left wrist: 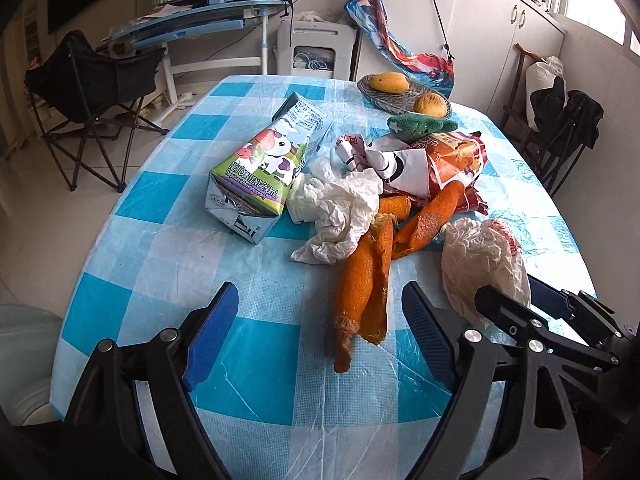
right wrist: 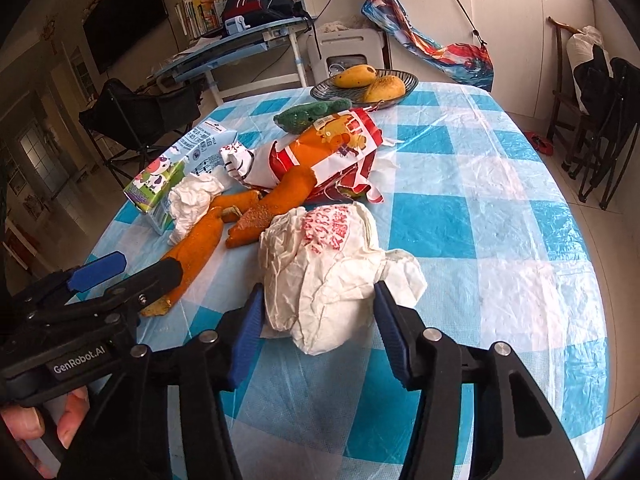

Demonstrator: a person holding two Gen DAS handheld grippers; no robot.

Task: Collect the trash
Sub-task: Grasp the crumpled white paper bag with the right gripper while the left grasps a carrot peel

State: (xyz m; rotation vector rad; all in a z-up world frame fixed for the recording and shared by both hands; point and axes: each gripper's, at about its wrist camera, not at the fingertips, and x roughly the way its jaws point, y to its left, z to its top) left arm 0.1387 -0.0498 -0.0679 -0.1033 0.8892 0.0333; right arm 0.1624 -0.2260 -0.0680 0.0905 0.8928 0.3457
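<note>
**Collection barely begun: every item of trash on the table**

My right gripper (right wrist: 316, 320) straddles the crumpled white wrapper with red print (right wrist: 328, 264). The pads touch or nearly touch its flanks, but the wrapper rests on the checked tablecloth (right wrist: 500, 208) and I judge the grip not yet made.

My left gripper (left wrist: 320, 340) hovers low, jaws spread wide and empty, with the near end of the long orange peel (left wrist: 362, 292) lying between the fingers.

Beyond these lie more orange peel (right wrist: 276, 204), a crumpled tissue (left wrist: 340, 208), the milk carton (left wrist: 256, 172) on its side and a red-and-orange snack bag (right wrist: 340, 148).

No bin is visible in either view. Farthest off, the fruit dish (right wrist: 404, 80) holds two mangoes, and a green knitted item (right wrist: 312, 114) lies near it.
</note>
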